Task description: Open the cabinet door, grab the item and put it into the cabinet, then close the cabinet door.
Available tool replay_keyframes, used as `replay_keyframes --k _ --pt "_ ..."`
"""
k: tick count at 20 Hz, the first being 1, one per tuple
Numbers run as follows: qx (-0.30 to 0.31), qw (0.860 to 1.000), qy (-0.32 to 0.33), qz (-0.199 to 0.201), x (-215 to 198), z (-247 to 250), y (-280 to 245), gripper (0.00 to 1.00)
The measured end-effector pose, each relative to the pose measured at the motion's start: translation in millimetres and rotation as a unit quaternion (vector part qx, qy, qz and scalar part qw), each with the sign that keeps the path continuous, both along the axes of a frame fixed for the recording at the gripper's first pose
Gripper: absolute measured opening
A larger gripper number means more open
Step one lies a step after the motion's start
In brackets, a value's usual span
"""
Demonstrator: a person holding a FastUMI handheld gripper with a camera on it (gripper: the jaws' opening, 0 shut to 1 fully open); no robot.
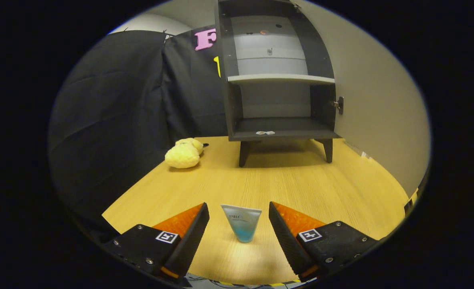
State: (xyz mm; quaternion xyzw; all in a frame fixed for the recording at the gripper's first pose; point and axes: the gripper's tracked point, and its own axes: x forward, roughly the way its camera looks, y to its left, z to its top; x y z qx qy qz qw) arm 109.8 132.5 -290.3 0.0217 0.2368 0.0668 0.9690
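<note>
wood-grain tabletop (285, 180) with black cloth hung along the left and a plain pale wall on the right, that's the booth. at the far end sits the little dark cabinet (279, 76) on its stubby legs, and its door (338, 105) is already swung round to the right, knob showing at the edge, so both the lower compartment and the shelf (281, 78) above it are wide open to me. looks like the opening step is done.

now i'm on the grab. my gripper (239, 222) is spread wide, nothing in it, and the small tube (242, 222) stands cap-down right between the two fingers, touching neither as far as i can tell. i've lined up straddling it so a plain squeeze should catch its flat sides. it's near me and well apart from the cabinet, so there's a carry across the tabletop after.

yellow plush toy (183, 153) lies off to the left near the cabinet, out of my lane.
</note>
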Motion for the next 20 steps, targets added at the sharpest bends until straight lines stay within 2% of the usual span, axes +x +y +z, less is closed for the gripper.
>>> replay_keyframes --k 4,8,9,10,15,20 --pt "0.004 0.999 0.037 -0.019 9 -33 -2 0.89" --pt "0.002 0.998 0.064 -0.012 17 -52 3 0.73" --pt "0.001 0.998 0.062 -0.007 20 -50 3 0.64" --pt "-0.001 0.998 0.063 0.000 20 -49 3 0.50" --pt "-0.012 0.999 0.042 -0.001 33 -14 -13 0.49" --pt "-0.006 1.000 0.004 -0.009 58 53 -39 0.49"
